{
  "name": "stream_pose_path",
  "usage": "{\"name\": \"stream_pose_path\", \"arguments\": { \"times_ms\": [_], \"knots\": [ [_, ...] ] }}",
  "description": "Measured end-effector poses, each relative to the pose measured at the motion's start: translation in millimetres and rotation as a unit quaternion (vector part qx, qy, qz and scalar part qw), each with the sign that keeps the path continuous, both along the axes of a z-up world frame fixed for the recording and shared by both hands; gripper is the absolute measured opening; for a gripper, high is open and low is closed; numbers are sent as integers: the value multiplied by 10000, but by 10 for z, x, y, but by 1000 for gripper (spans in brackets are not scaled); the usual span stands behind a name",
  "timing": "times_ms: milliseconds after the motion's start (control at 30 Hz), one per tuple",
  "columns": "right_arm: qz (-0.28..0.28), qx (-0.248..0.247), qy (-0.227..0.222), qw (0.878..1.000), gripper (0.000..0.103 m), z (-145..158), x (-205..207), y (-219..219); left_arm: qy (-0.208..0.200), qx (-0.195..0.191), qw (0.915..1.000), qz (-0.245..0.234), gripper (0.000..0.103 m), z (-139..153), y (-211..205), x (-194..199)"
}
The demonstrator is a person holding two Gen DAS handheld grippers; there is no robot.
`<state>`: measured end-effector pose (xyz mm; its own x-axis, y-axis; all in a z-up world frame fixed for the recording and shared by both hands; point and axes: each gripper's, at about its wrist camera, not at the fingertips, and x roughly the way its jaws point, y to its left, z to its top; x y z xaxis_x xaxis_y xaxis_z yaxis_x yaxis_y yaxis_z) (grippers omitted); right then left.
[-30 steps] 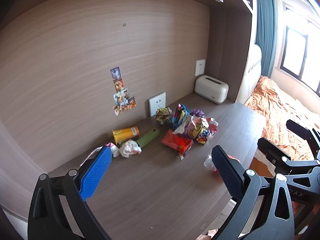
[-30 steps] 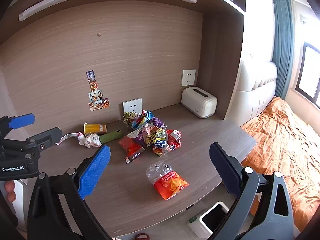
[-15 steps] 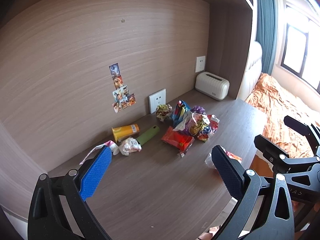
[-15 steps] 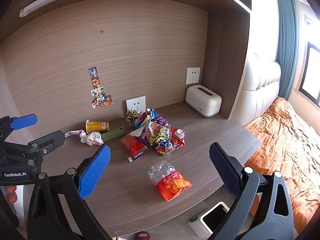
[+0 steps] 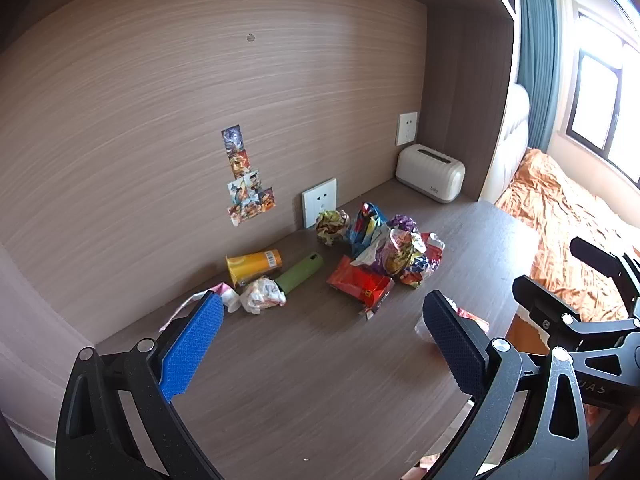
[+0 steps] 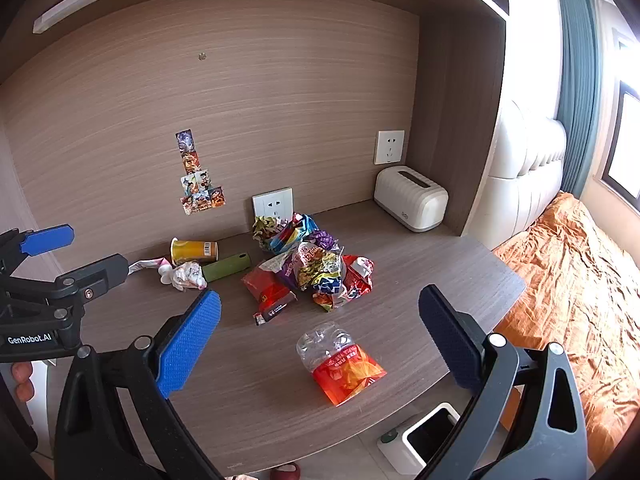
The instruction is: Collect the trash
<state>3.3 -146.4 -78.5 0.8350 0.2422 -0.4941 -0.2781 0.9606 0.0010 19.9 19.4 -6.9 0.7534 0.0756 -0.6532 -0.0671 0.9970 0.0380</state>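
Trash lies on a wooden desk point(image 6: 248, 384). A crushed plastic bottle with a red-orange label point(image 6: 340, 362) lies nearest the front edge. A heap of crumpled snack wrappers point(image 6: 320, 264) sits behind it, with a red packet point(image 6: 270, 292) beside it. A yellow cup point(image 6: 194, 251), a green tube point(image 6: 226, 267) and a white crumpled wrapper point(image 6: 186, 276) lie to the left. My right gripper point(image 6: 320, 340) is open and empty, above the bottle. My left gripper point(image 5: 320, 340) is open and empty over the desk, short of the heap point(image 5: 394, 250).
A white bin point(image 6: 424, 436) stands on the floor below the desk's front edge. A white toaster-shaped box point(image 6: 412, 198) sits at the back right corner. A wall socket point(image 6: 273, 203) stands behind the heap. A bed with an orange cover point(image 6: 580, 280) lies to the right.
Both grippers have drifted slightly, and the trash sits a little differently in each view. Nothing was taken hold of; both stay open.
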Motion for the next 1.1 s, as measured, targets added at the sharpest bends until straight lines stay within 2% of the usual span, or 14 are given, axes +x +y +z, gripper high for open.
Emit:
{"name": "stream_pose_path", "arguments": {
  "times_ms": [1100],
  "knots": [
    [85,-106,157,9998,99,-23,122,87,147,-74,9999,-14,98,-72,53,127]
  ]
}}
